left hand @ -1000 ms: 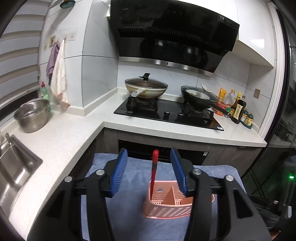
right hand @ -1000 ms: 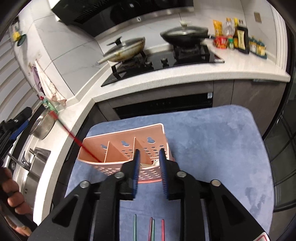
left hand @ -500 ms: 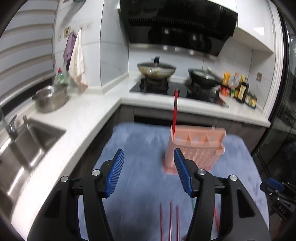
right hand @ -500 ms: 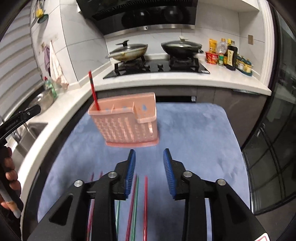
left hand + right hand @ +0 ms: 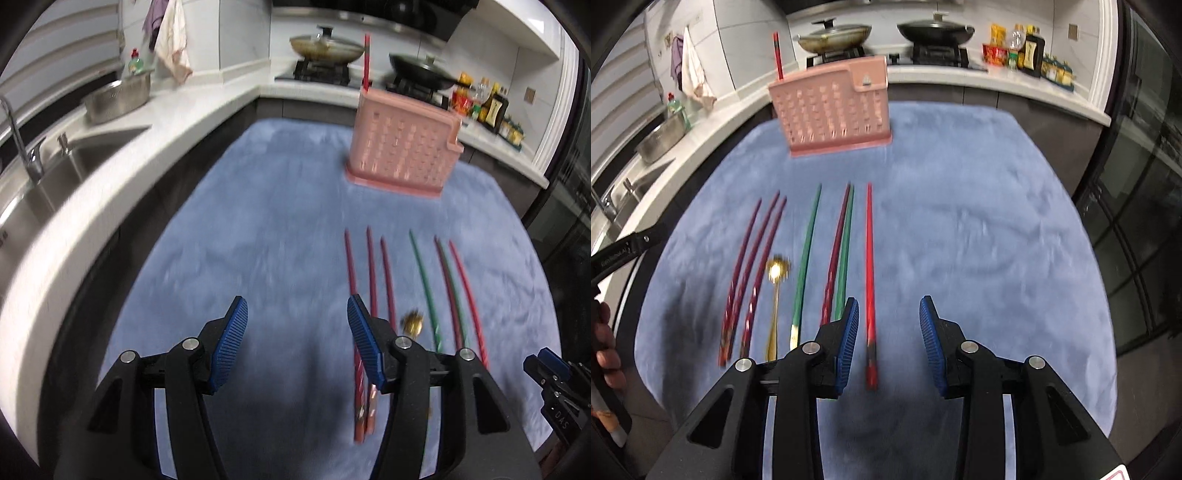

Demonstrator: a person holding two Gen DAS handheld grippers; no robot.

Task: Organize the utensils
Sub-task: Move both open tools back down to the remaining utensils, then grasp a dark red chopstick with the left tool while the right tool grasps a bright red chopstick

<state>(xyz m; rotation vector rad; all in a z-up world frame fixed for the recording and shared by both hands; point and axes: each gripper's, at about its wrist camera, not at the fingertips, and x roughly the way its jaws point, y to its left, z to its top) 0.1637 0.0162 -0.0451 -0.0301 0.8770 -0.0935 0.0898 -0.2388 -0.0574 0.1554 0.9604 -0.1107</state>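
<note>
A pink perforated utensil holder stands at the far side of a blue mat, with one red chopstick upright in its left end; both also show in the left wrist view. Several dark red, green and red chopsticks and a gold spoon lie in a row on the mat. My right gripper is open and empty, with a bright red chopstick lying between its fingers. My left gripper is open and empty, just left of the dark red chopsticks.
White counters wrap the left and far sides, with a sink, a steel bowl, a stove with two pans and bottles. The mat's right edge drops off toward a dark glass door.
Both grippers have pulled back from the holder toward the near side of the mat and lowered. The right gripper has opened wider. The laid-out chopsticks and spoon have come fully into view.
</note>
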